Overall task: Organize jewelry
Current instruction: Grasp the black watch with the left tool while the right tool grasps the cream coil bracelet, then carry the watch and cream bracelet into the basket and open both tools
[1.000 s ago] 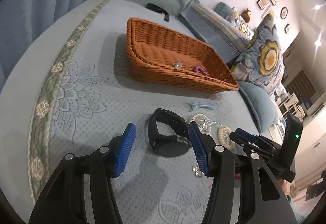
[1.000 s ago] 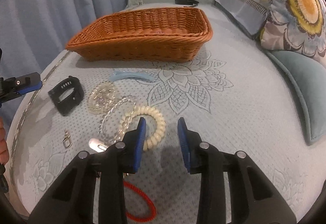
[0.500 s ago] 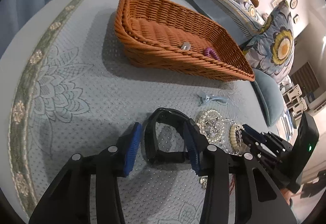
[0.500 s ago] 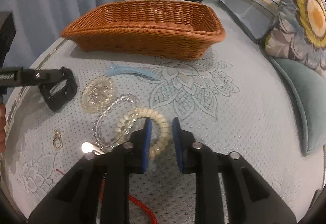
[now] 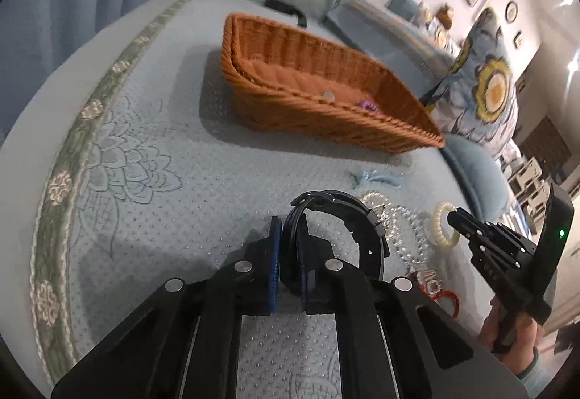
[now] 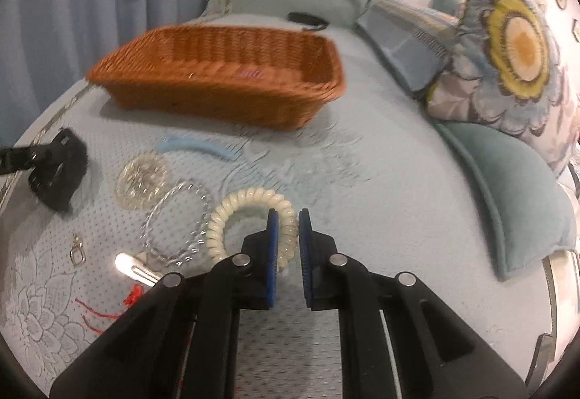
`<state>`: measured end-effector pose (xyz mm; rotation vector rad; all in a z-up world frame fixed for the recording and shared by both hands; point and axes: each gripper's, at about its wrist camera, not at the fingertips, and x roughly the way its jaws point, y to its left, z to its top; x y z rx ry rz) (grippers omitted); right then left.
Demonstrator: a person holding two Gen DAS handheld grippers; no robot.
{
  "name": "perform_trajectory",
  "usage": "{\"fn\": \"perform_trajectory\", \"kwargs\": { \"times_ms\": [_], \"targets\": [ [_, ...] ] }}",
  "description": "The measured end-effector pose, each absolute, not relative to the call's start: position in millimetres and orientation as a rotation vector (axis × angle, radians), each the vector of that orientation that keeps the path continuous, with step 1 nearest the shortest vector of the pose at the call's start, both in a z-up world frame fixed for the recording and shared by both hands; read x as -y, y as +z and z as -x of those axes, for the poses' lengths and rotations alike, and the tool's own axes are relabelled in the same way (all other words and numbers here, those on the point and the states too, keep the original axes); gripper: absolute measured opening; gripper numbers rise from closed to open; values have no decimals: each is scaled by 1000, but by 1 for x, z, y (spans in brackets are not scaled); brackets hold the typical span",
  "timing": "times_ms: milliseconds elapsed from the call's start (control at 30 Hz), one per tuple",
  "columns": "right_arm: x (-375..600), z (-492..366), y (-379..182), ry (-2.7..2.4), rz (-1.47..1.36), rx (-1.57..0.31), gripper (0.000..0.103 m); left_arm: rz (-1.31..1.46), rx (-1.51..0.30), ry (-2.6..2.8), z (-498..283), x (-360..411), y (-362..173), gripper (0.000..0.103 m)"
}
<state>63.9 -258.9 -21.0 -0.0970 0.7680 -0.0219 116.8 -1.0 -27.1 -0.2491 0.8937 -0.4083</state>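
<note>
On my left camera, the left gripper [image 5: 288,255] has its blue pads pinched onto the strap of the black watch [image 5: 348,217], whose loop stands up off the bedspread [image 5: 181,210] just ahead of the fingers. Behind it sits the wicker basket [image 5: 290,108], with a small silver piece [image 5: 328,95] and a purple coil [image 5: 366,104] lying inside it near the front wall. Between basket and watch lies the light blue hair clip [image 5: 377,177]. Just right of the watch I see the clear bead bracelets [image 5: 398,221], then the cream spiral hair tie [image 5: 444,223], with the tips of my right gripper [image 5: 456,217] closed on its far side.

On my right camera, the watch [image 6: 59,174] shows at the far left, blurred, with the left tool's finger reaching in to it. Next come a small metal clasp [image 6: 77,252], a round clear beaded piece [image 6: 142,179], a clear bracelet [image 6: 177,221] and a shiny silver clip [image 6: 136,270] above a red cord [image 6: 105,308]. The hair clip [image 6: 197,147] lies nearer the basket [image 6: 217,94]. The right gripper [image 6: 288,235] is clamped on the right side of the cream tie [image 6: 250,206]; the coil sits squeezed between the pads. Whether the tie is off the bedspread I cannot tell. A flowered cushion [image 6: 507,54] leans at the right.
</note>
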Motion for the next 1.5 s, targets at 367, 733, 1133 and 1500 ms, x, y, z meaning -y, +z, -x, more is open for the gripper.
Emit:
{"fn": "perform_trajectory", "kwargs": {
  "times_ms": [367, 733, 1133, 1500],
  "targets": [
    [268, -63, 32, 22, -17, -624, 9, 258, -713, -425, -106, 2, 26, 6],
    [246, -167, 72, 114, -79, -625, 9, 221, -654, -433, -182, 38, 68, 6],
    [243, -254, 6, 124, -165, -887, 9, 159, -819, -346, -257, 67, 20, 7],
    [251, -239, 8, 128, -189, -911, 17, 138, -835, -352, -247, 63, 16, 39]
  ]
}}
